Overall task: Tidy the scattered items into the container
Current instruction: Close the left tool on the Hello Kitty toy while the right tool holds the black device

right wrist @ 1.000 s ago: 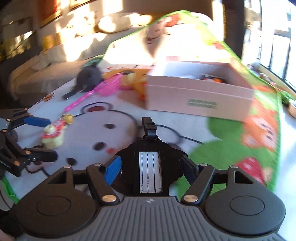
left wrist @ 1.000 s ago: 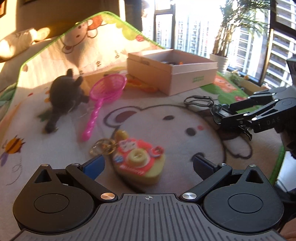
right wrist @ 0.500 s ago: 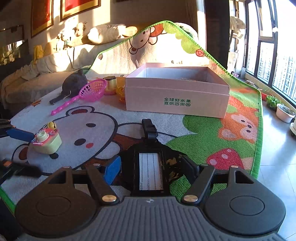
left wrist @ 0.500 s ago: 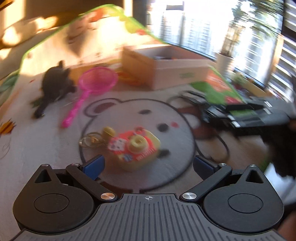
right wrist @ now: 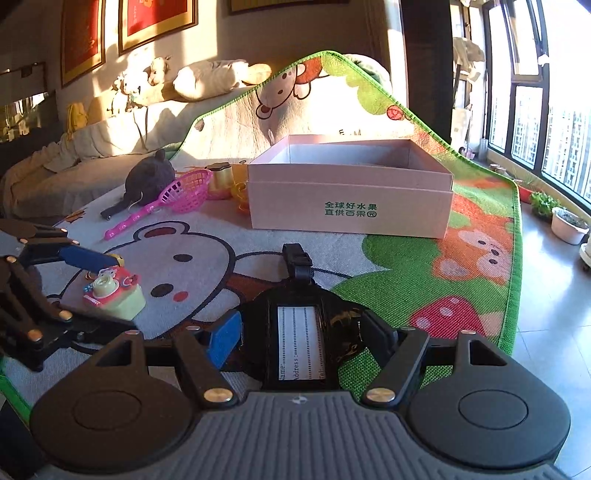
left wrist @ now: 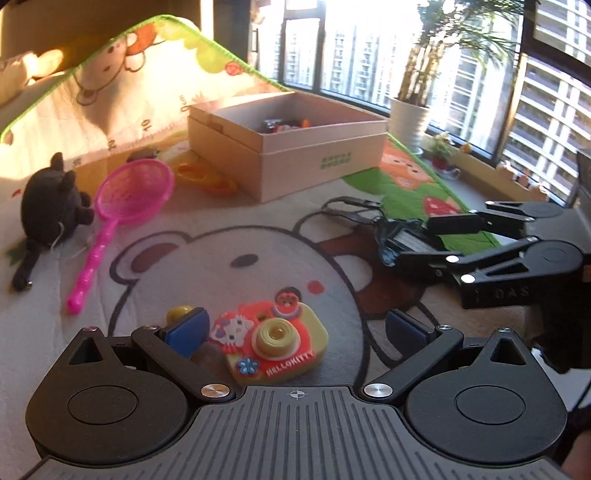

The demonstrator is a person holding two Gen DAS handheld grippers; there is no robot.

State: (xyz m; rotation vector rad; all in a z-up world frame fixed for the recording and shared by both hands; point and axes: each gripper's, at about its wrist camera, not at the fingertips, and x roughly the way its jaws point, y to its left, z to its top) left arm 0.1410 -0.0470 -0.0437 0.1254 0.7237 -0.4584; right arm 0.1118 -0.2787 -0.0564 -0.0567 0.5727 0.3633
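Right tool (right wrist: 299,332) pinches a luggage tag (right wrist: 301,339); left tool (left wrist: 295,332) spread above the sunlit cartoon play mat (left wrist: 258,258).

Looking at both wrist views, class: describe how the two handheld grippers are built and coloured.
Left gripper and right gripper match: matte black, ribbed grey top plate, two round housings, silver pivot screws, blue-padded jaws. White letters mark the right gripper's side. No cables or sleeves show.

- play mat (right wrist: 402,258) with cartoon bear print, green border, far end curled up against sofa
- sofa (right wrist: 74,166) left rear, sunlit, plush toys (right wrist: 207,77) along its back
- red framed pictures (right wrist: 155,18) on wall above sofa
- potted palm (left wrist: 410,118) in white pot by window (left wrist: 369,44)
- small pots (right wrist: 569,221) on floor near right-hand window
- high-rise blocks outside
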